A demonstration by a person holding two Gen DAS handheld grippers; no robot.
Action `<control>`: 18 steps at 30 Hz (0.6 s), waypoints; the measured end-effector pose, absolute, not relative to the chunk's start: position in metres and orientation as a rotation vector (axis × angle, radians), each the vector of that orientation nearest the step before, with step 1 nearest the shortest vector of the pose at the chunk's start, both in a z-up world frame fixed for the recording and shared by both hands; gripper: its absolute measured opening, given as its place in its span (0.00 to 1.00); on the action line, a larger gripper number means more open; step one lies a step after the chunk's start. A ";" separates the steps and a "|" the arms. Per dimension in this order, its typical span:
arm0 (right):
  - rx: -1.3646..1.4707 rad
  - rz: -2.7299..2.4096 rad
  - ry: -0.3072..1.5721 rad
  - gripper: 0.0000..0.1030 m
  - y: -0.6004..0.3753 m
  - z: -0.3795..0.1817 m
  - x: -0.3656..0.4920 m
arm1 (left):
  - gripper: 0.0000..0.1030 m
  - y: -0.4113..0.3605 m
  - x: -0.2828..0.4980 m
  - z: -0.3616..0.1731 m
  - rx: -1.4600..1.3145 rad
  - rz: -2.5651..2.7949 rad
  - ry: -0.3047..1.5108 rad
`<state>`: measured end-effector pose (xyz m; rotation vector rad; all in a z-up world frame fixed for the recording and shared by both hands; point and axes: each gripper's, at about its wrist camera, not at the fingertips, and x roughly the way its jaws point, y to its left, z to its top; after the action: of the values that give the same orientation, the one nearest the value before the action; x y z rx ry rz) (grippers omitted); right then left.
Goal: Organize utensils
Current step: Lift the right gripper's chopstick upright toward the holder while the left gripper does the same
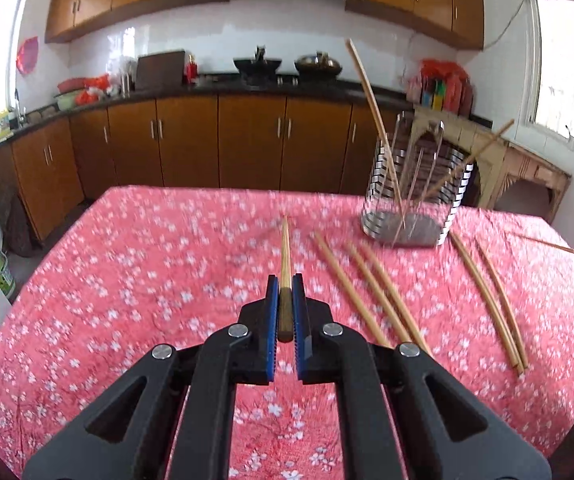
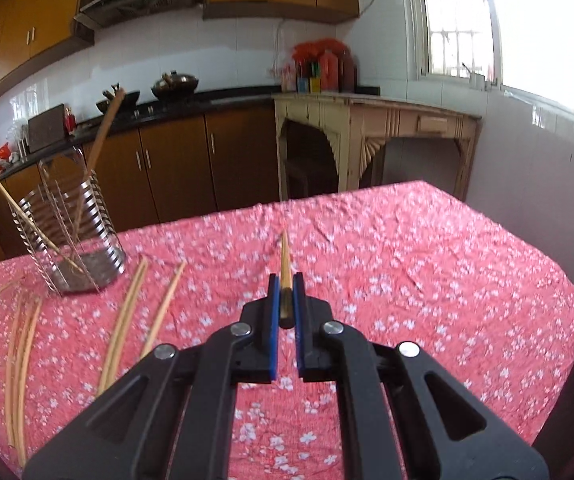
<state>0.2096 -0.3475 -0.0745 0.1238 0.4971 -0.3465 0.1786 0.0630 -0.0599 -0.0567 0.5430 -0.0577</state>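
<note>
Brown kitchen cabinets (image 1: 191, 148) stand behind our table's pink cloth with white blossoms (image 1: 147, 248). Our left gripper (image 1: 285, 308) is clamped on a slim bamboo chopstick with a dark butt (image 1: 285, 252), and our right gripper (image 2: 285, 304) pinches its own matching chopstick (image 2: 285, 260). Loose pale chopsticks (image 1: 371, 292) lie on the cloth beside a ribbed round steel wire holder (image 1: 411, 196), which contains two leaning sticks. Only the right view shows the worn cream side table (image 2: 375, 128).

Left hand-held gripper (image 1: 285, 294) pinches a chopstick (image 1: 285, 252).
</note>
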 end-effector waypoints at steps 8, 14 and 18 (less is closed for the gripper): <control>0.128 -0.324 0.410 0.07 -0.345 -0.047 0.207 | 0.06 0.068 0.172 -0.032 -0.094 -0.034 0.426; 0.144 -0.300 0.355 0.07 -0.347 -0.026 0.209 | 0.06 0.068 0.175 -0.017 -0.098 -0.030 0.378; 0.153 -0.290 0.314 0.07 -0.351 -0.007 0.216 | 0.06 0.069 0.181 -0.004 -0.103 -0.017 0.350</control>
<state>0.2157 -0.3507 -0.0073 0.1534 0.3140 -0.2903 0.1815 0.0692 -0.0043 -0.1027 0.3504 -0.0165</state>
